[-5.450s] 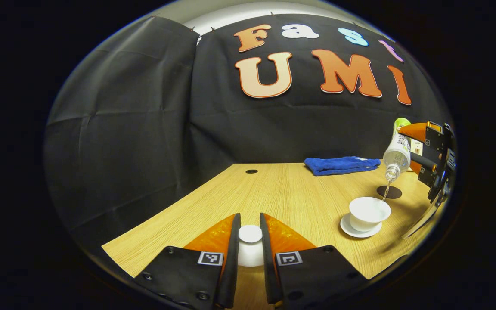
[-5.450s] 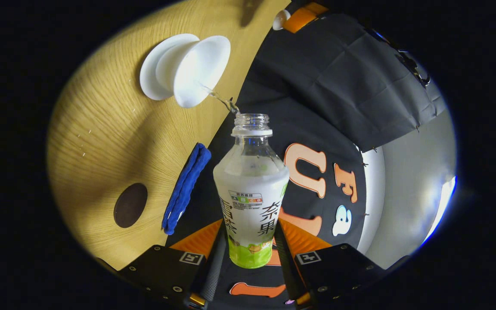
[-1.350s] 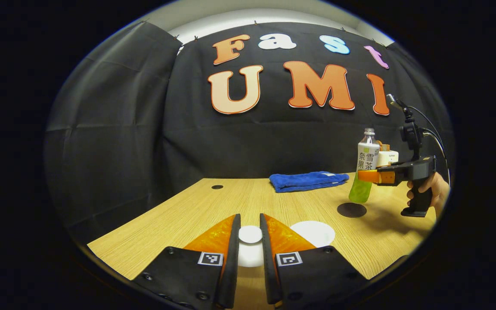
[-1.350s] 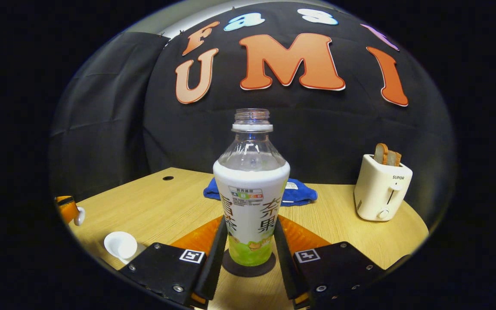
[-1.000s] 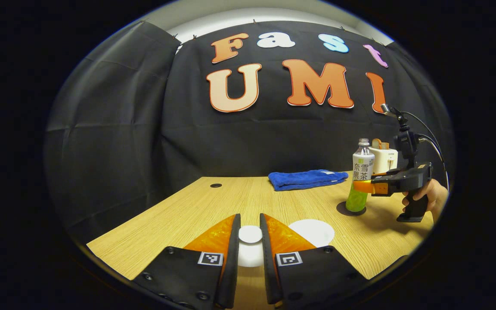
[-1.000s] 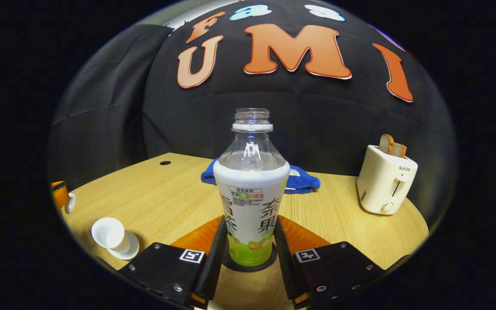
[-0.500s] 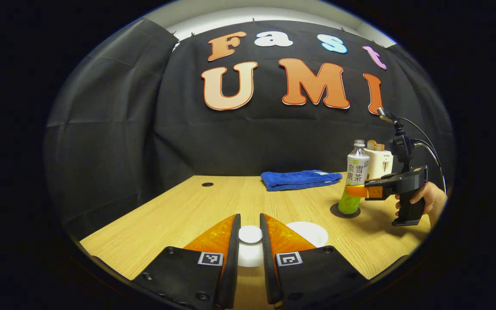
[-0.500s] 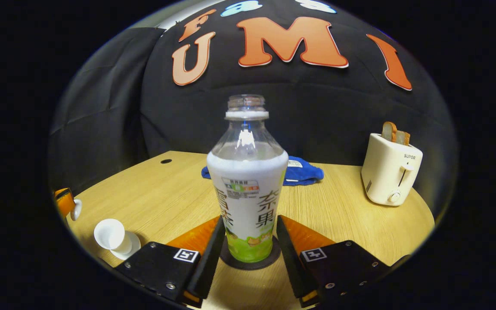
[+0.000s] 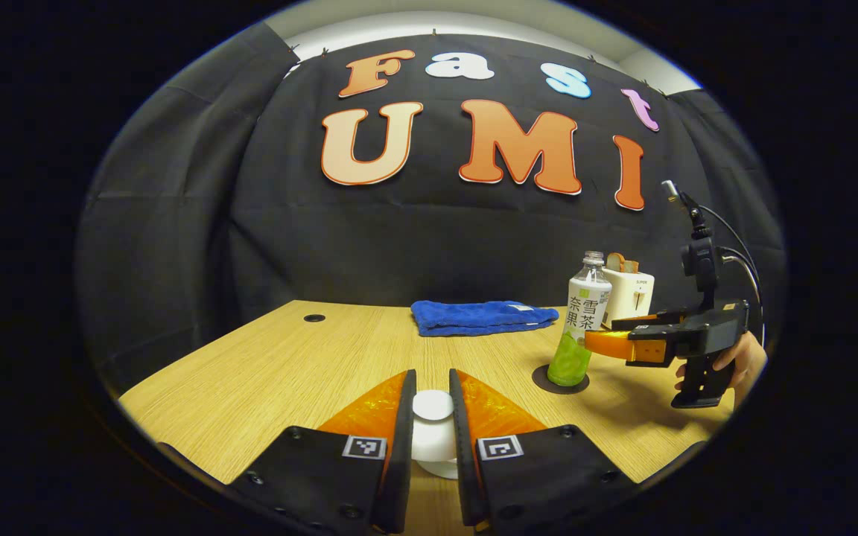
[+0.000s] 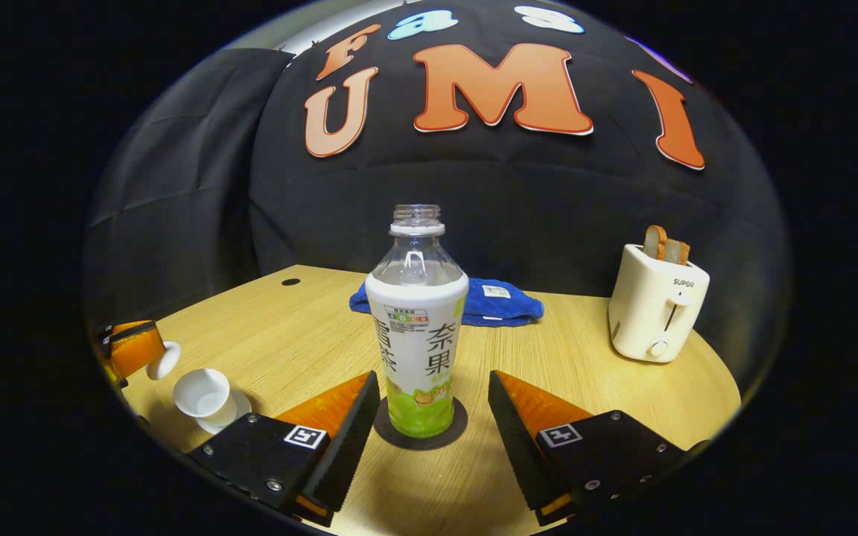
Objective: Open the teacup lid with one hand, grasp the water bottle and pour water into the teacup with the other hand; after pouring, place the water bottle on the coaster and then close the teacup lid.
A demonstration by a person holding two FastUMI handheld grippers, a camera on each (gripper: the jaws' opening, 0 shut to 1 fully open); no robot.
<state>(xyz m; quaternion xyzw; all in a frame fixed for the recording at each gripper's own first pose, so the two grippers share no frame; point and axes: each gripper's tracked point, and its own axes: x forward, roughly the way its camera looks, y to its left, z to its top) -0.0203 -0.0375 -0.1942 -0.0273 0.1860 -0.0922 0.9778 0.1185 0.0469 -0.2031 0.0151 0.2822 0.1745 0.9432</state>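
Two tongs: left tongs [image 9: 433, 417] clamp the teacup lid [image 9: 433, 406]; right tongs [image 10: 433, 417] spread wide, clear of the water bottle [image 10: 418, 327].
Bottle: upright on the dark coaster [image 10: 453, 432], uncapped.
Teacup [image 10: 204, 393]: uncovered, on its saucer, far left.
Around: blue towel [image 10: 492, 301] behind bottle; toaster [image 10: 656, 304] right, on the surface [image 10: 310, 327].
Change: half a second ago the right fingers flanked the bottle closely; now parted.

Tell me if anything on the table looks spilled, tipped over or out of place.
Nothing stands out. The water bottle stands upright on the coaster, the teacup sits upright on its saucer, and no puddle shows on the table.
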